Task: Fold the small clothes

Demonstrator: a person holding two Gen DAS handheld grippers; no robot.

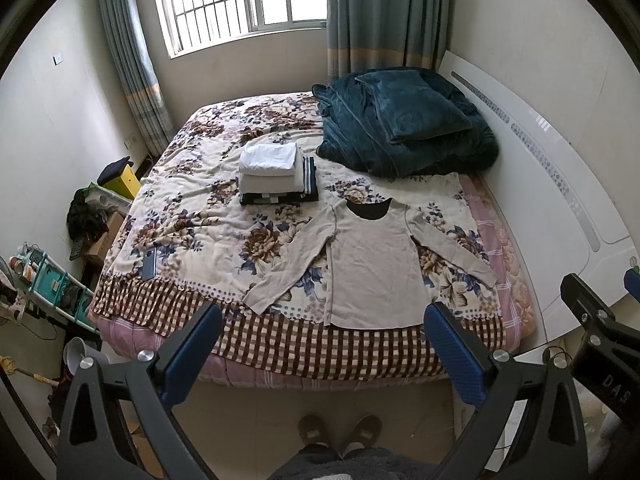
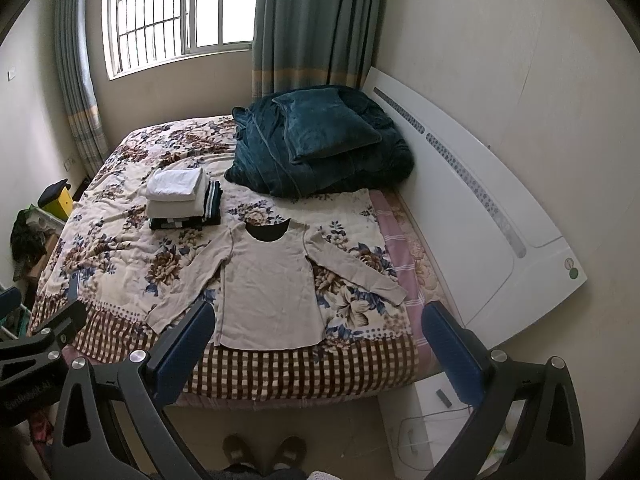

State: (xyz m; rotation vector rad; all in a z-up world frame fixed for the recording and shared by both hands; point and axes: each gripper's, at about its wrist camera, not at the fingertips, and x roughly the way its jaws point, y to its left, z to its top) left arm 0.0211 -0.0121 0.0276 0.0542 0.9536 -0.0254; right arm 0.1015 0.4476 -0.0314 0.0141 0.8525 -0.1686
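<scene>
A beige long-sleeved top (image 1: 374,268) with a dark neckline lies flat on the floral bedspread near the bed's front edge, both sleeves spread out; it also shows in the right wrist view (image 2: 268,288). A stack of folded clothes (image 1: 276,174), white on top of dark striped ones, sits behind it to the left, and shows in the right wrist view (image 2: 182,198) too. My left gripper (image 1: 324,344) is open and empty, held above the front edge of the bed. My right gripper (image 2: 320,344) is open and empty, also short of the top.
A teal quilt and pillow (image 1: 404,128) are piled at the bed's back right, by the white headboard (image 1: 560,184). A phone (image 1: 150,264) lies on the bed's left side. Clutter and a shelf rack (image 1: 52,288) stand on the left. My slippered feet (image 1: 340,432) are by the bed.
</scene>
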